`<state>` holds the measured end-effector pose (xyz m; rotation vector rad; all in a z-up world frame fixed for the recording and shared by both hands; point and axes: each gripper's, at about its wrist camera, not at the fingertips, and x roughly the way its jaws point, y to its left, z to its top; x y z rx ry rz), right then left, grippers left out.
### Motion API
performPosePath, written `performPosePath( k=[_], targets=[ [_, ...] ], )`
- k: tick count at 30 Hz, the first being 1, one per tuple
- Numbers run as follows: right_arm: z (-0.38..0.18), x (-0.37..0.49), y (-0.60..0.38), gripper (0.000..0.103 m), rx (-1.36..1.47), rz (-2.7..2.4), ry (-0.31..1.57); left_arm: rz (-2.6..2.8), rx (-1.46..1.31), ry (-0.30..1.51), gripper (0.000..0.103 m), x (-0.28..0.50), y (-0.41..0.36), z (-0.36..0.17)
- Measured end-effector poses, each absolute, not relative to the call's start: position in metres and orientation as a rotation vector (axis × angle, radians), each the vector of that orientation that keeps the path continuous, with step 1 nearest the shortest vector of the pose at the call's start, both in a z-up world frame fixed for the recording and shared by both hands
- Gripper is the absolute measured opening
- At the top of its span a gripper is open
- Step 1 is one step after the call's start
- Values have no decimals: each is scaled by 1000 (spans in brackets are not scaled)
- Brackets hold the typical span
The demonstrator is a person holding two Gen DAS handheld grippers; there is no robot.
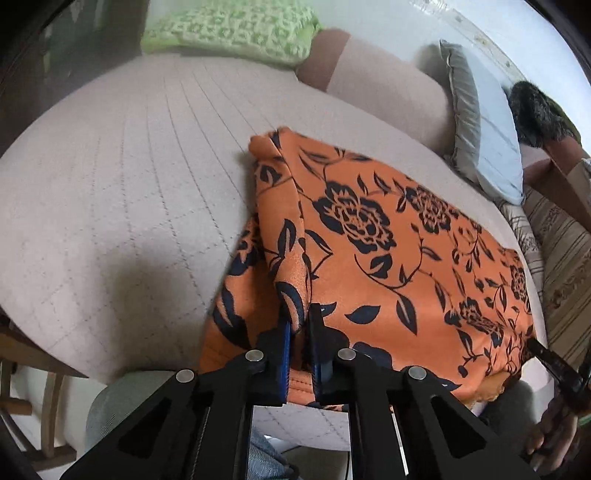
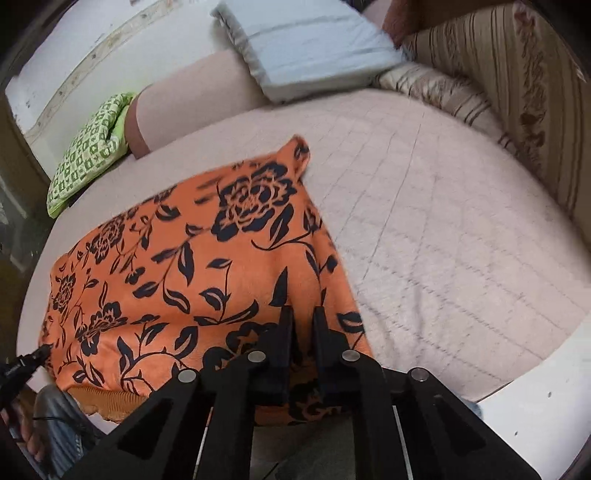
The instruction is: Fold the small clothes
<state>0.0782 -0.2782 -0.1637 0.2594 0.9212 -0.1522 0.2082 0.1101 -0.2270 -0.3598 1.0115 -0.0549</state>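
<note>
Left gripper [image 1: 300, 314] clamped a fold of the orange floral cloth [image 1: 388, 240], lower centre. Right gripper [image 2: 302, 314] pinched the cloth's near edge, lower centre, on the quilted bed [image 2: 443, 221].

Bare quilted bed [image 1: 122, 177] left open beside orange cloth [image 1: 388, 251] in left view; wide bare stretch also seen beyond cloth's other edge in right view. Far side blocked by bolster [image 1: 388, 92], green pillow [image 1: 236, 33], blue pillow [image 2: 314, 48]. One side closed off by striped cushion [image 2: 524, 92]. Chair [image 1: 48, 398] set at near corner.
</note>
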Motion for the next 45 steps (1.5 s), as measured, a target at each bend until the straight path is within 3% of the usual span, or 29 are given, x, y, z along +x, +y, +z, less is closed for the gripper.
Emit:
performPosePath(
  k=[10,18,22,25,34,39,42,45],
  targets=[
    [-179,95,-269,11,179,-180,1034,-40,-321,1107,12,215,104,-237],
    [-119,68,-241,40,121,-139,931,-48,-452,1015,29,192,133,-223],
    [-87,68,-211,57,83,-83,883,-37,-503,1008,44,184,144,-218],
    [-70,75,-182,65,51,-7,860,-33,-526,1009,52,182,150,-216],
    [-62,150,-87,65,168,459,994,-12,-663,1027,56,221,170,-239],
    [-82,212,-10,65,140,606,1154,-77,-750,1087,59,235,174,-264],
    [-98,246,36,65,116,631,1248,-131,-761,1075,69,240,175,-267],
    [-117,273,66,65,81,591,1332,-141,-748,1084,66,246,174,-272]
  ],
)
